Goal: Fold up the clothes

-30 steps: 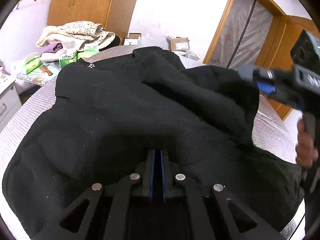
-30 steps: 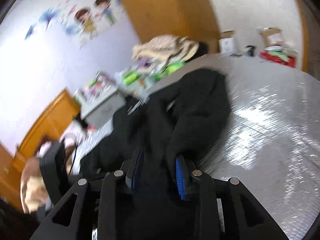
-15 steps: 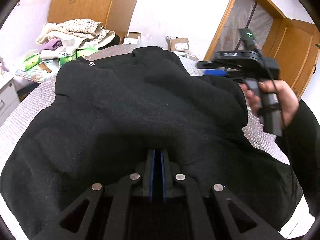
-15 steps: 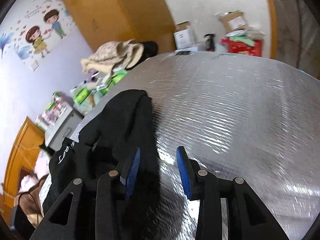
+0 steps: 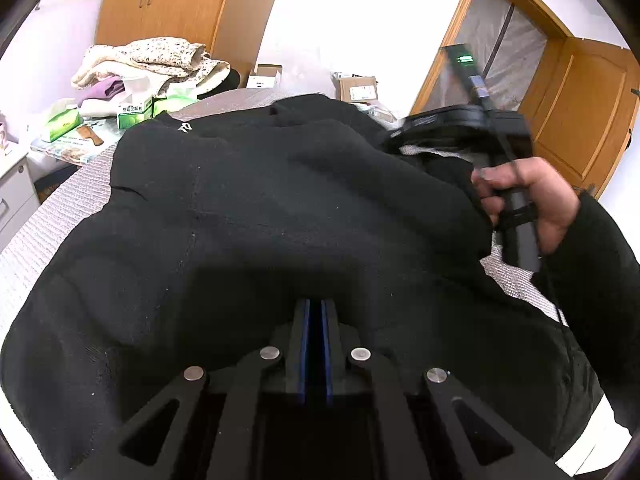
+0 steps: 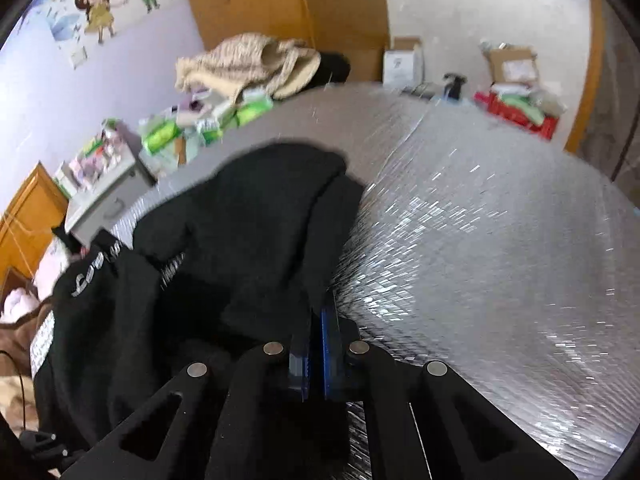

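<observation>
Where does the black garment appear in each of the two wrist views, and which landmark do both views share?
Left wrist view: the black garment fills the centre and lower picture, spread over the silver surface.
Right wrist view: the black garment lies left of centre, beside the bare silver surface.
Shared landmark: the beige patterned blanket pile, near the wooden wardrobe.

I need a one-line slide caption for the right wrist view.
Right gripper shut on the black garment at its edge, on a silver quilted surface.
</observation>
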